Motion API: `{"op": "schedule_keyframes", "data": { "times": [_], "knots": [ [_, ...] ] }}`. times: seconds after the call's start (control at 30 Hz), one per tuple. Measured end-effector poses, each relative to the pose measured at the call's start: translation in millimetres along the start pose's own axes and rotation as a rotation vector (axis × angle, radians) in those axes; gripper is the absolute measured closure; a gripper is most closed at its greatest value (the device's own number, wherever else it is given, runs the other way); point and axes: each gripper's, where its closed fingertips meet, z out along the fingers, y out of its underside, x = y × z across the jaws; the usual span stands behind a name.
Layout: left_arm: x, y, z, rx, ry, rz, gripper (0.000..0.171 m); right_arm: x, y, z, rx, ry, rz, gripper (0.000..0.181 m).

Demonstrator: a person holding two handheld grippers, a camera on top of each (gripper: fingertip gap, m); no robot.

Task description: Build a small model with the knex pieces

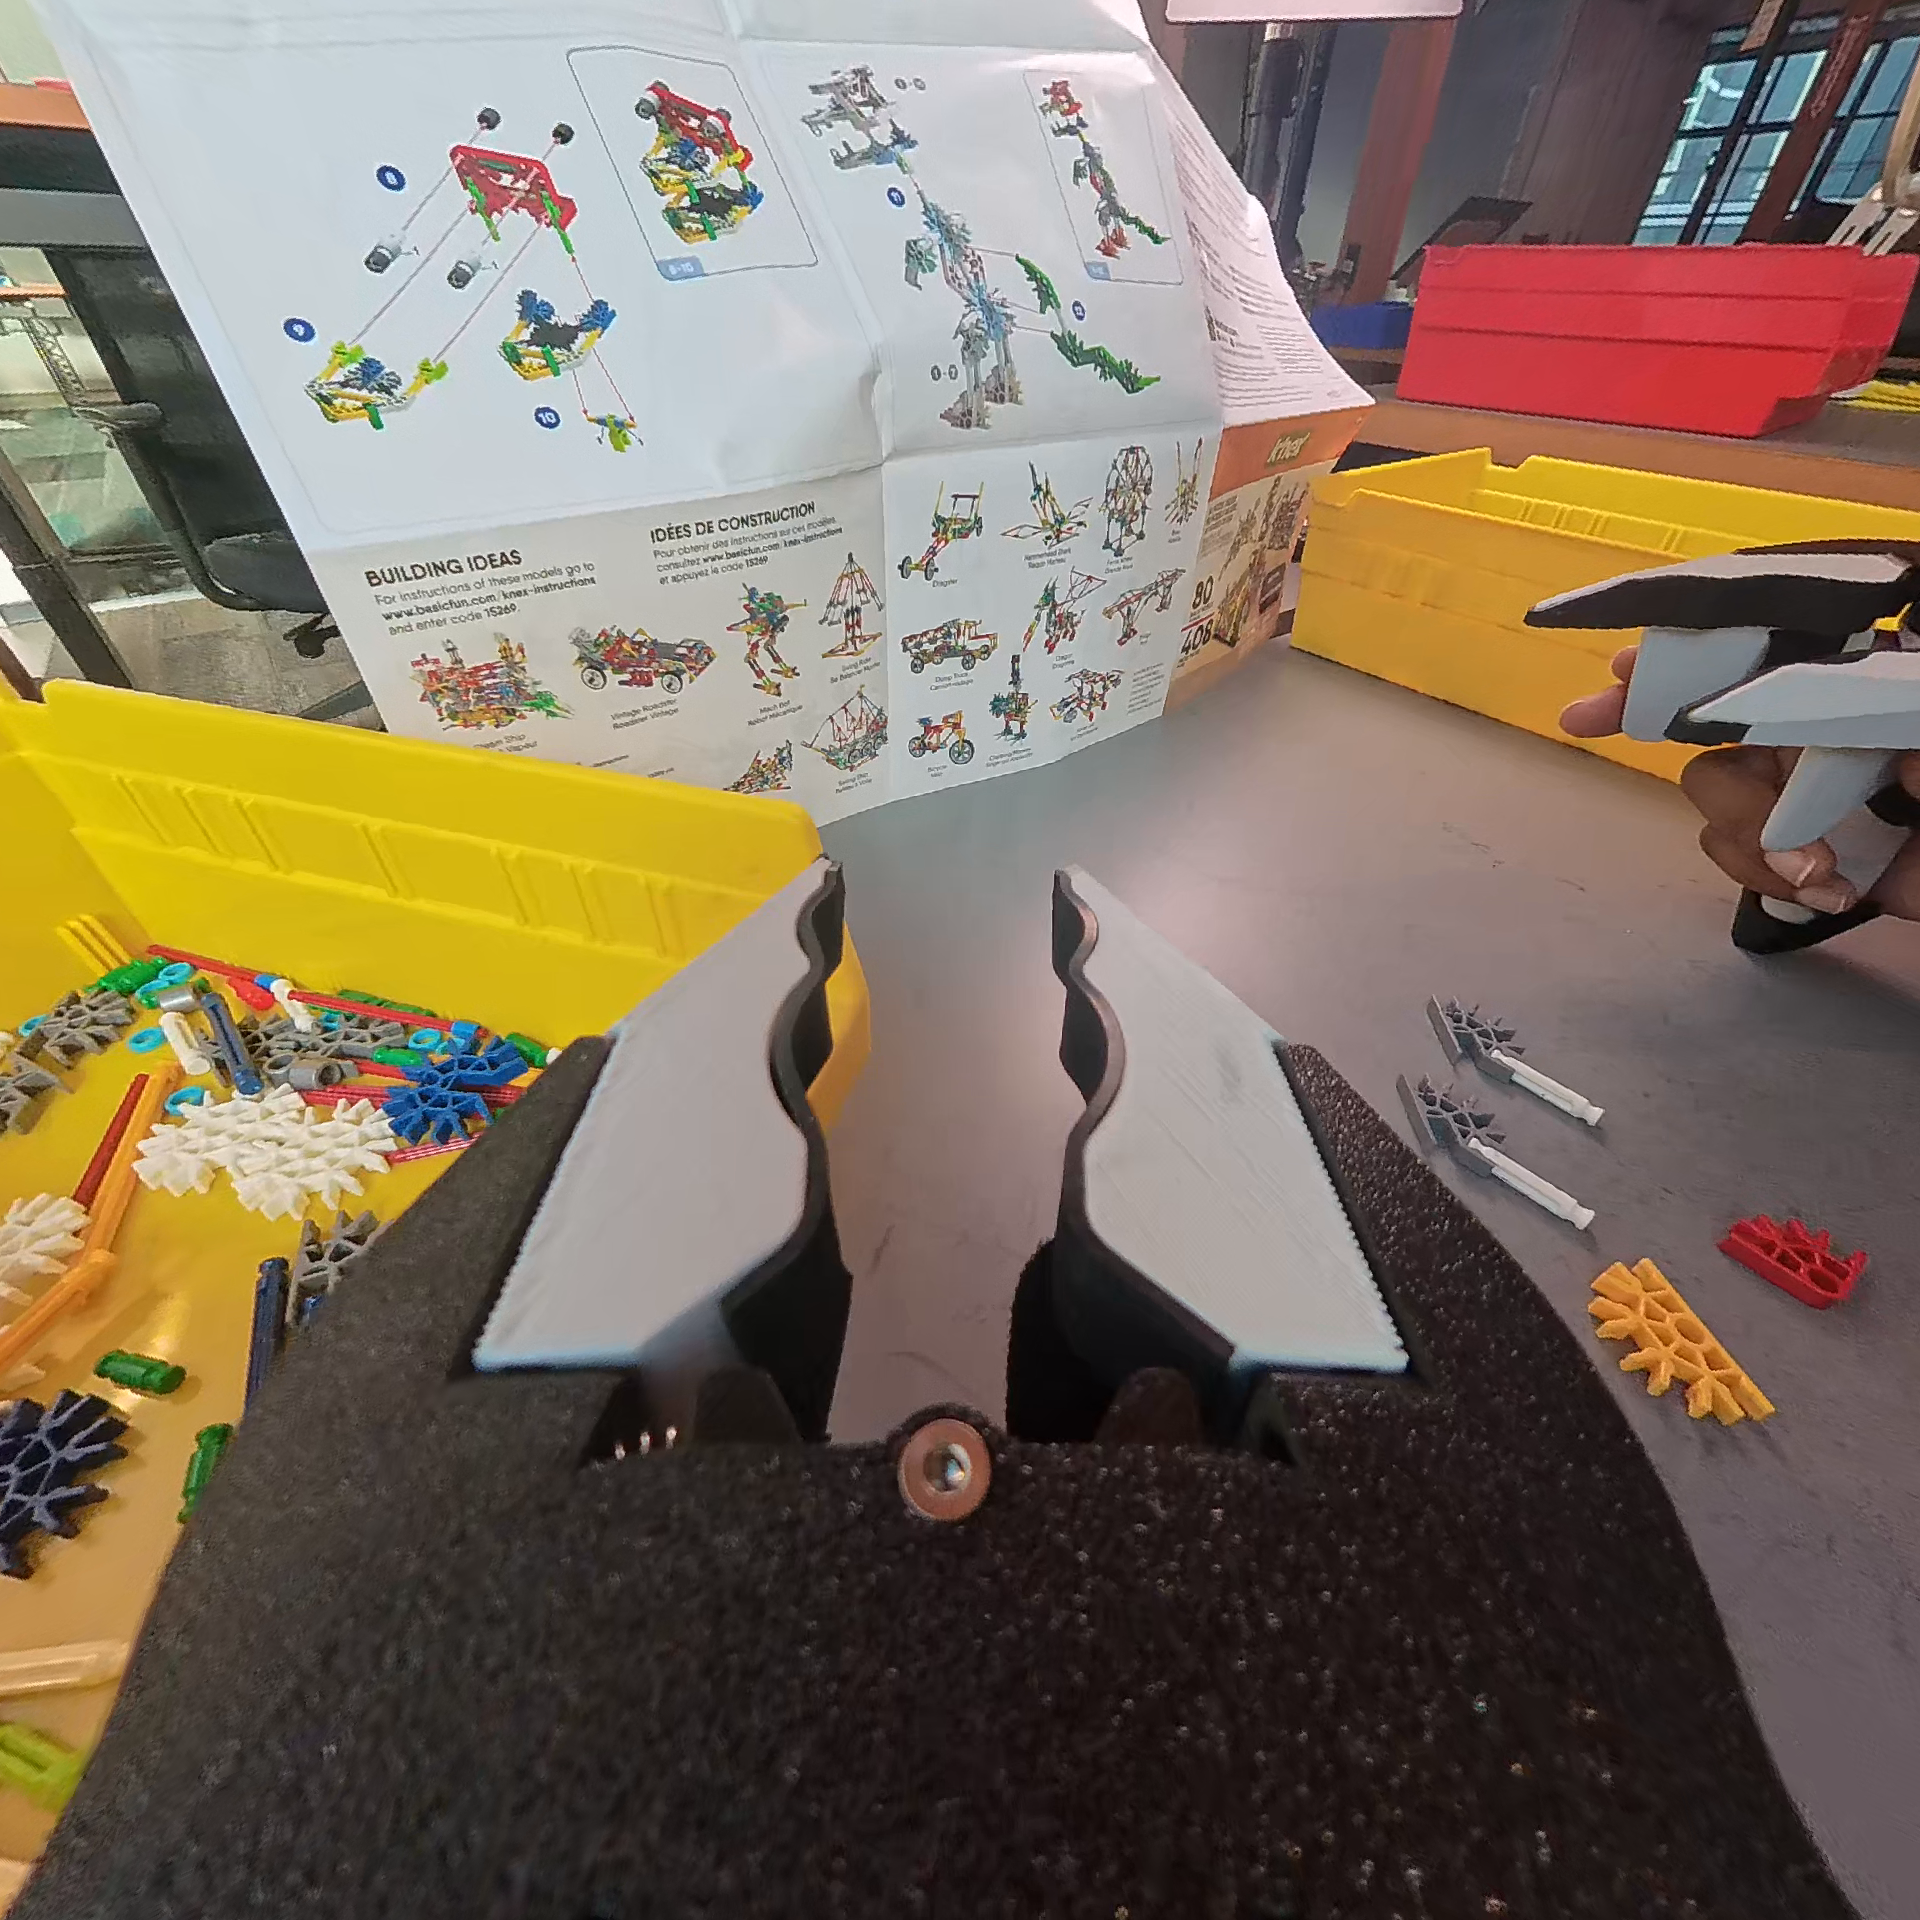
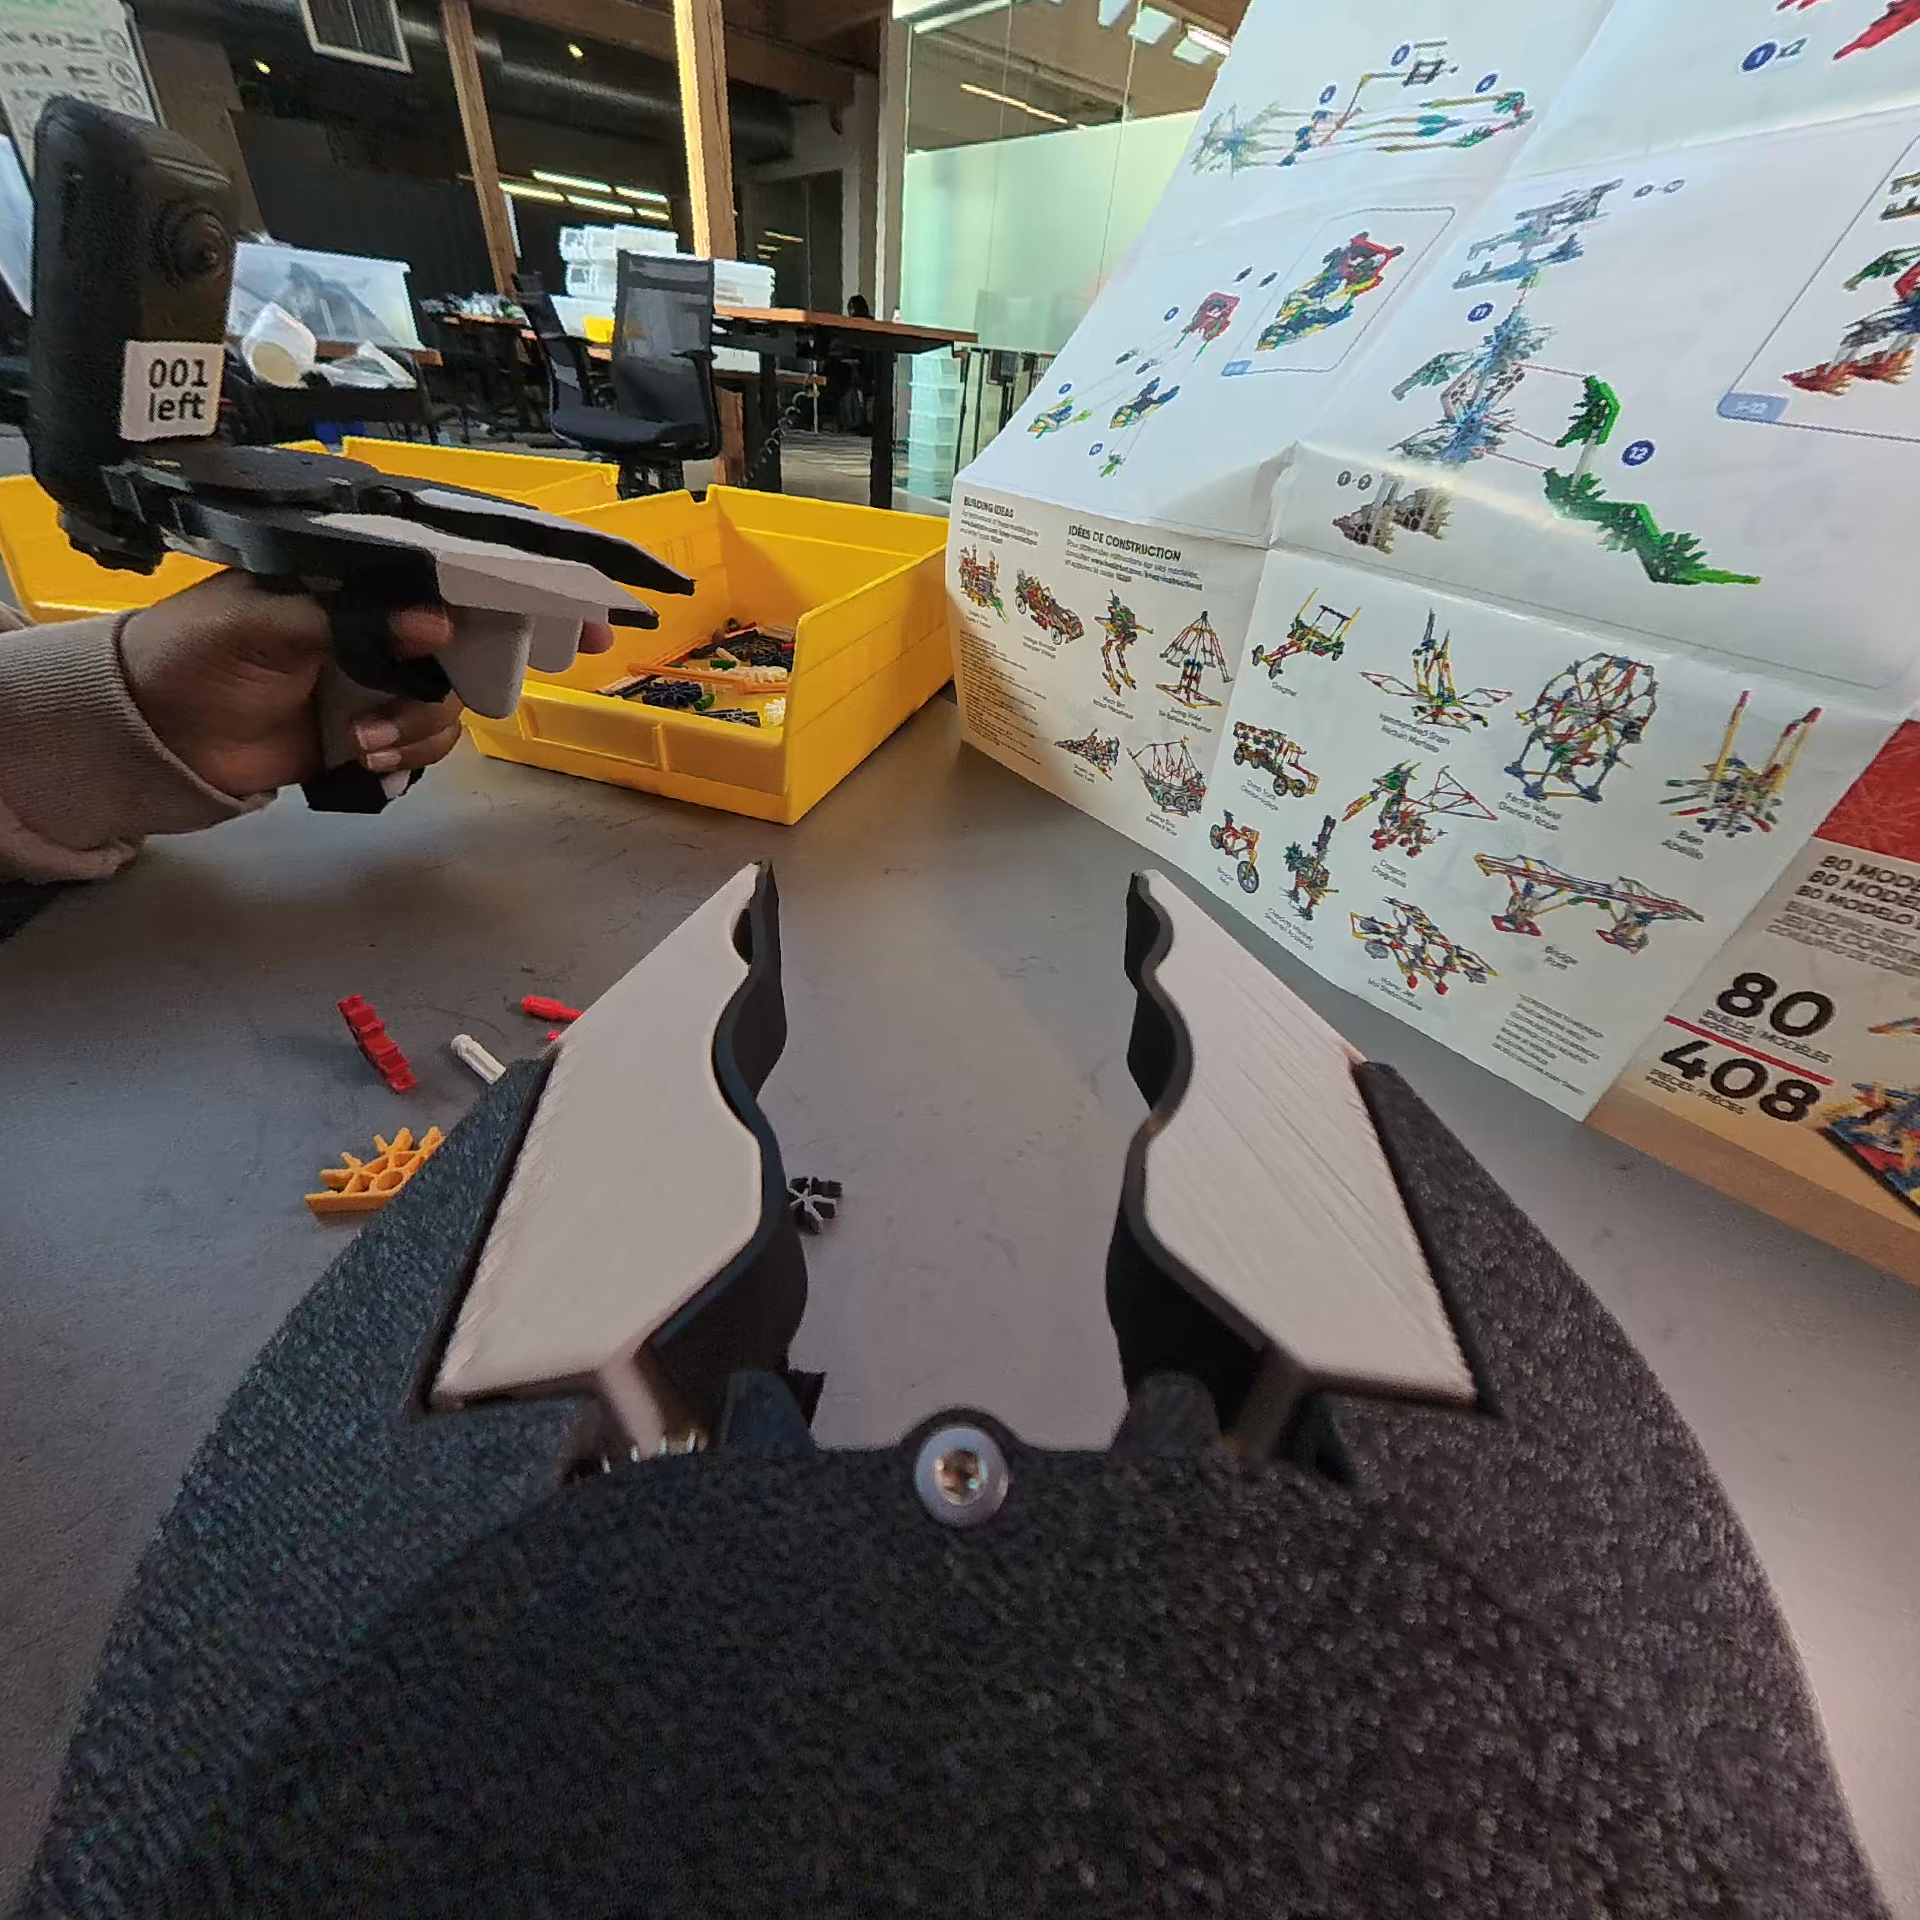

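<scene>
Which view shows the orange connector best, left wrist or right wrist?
The left wrist view. There the orange connector lies whole on the grey table, right of the open left gripper. In the right wrist view the same connector is partly hidden behind the right gripper.

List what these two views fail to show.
- Left wrist view: left gripper hides part of the yellow bin.
- Right wrist view: right gripper finger half covers a small dark connector.
- Both views: instruction sheet cut off at the top edge.
</scene>
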Motion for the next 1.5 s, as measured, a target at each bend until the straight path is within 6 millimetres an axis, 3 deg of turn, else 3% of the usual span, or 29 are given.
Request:
{"op": "schedule_keyframes", "data": {
  "times": [0.27, 0.73, 0.8, 0.93, 1.03, 1.1, 1.23, 1.4, 1.5],
  "knots": [
    [-1, 3, 0, -0.025, 0.008, -0.041, 0.134, -5, 3, 2, -0.024, -0.005, -0.037, 0.117],
    [-6, 3, 0, -0.031, -0.046, 0.042, 0.132, -5, 4, 4, -0.033, -0.002, -0.015, 0.118],
    [-17, -13, -6, -0.010, -0.093, 0.084, 0.132, -4, 4, 4, -0.032, 0.004, -0.008, 0.118],
    [-68, -86, -37, 0.044, -0.228, 0.170, 0.139, 3, 1, 1, -0.008, 0.025, 0.038, 0.120],
    [-99, -113, -44, -0.116, -0.163, 0.099, 0.139, 6, -2, 0, 0.019, 0.013, 0.113, 0.120],
    [-109, -103, -36, -0.298, -0.049, 0.050, 0.139, 7, -3, -1, 0.029, 0.009, 0.139, 0.120],
    [-146, -34, -17, -0.723, -0.002, 0.111, 0.144, 7, -4, -1, 0.032, 0.009, 0.146, 0.120],
    [-215, 34, -14, -1.111, -0.124, 0.226, 0.149, 7, -3, -1, 0.023, 0.017, 0.125, 0.120],
    [-271, 57, -27, -1.310, -0.261, 0.309, 0.149, 8, -3, -1, 0.024, 0.014, 0.129, 0.120]
  ]
}}
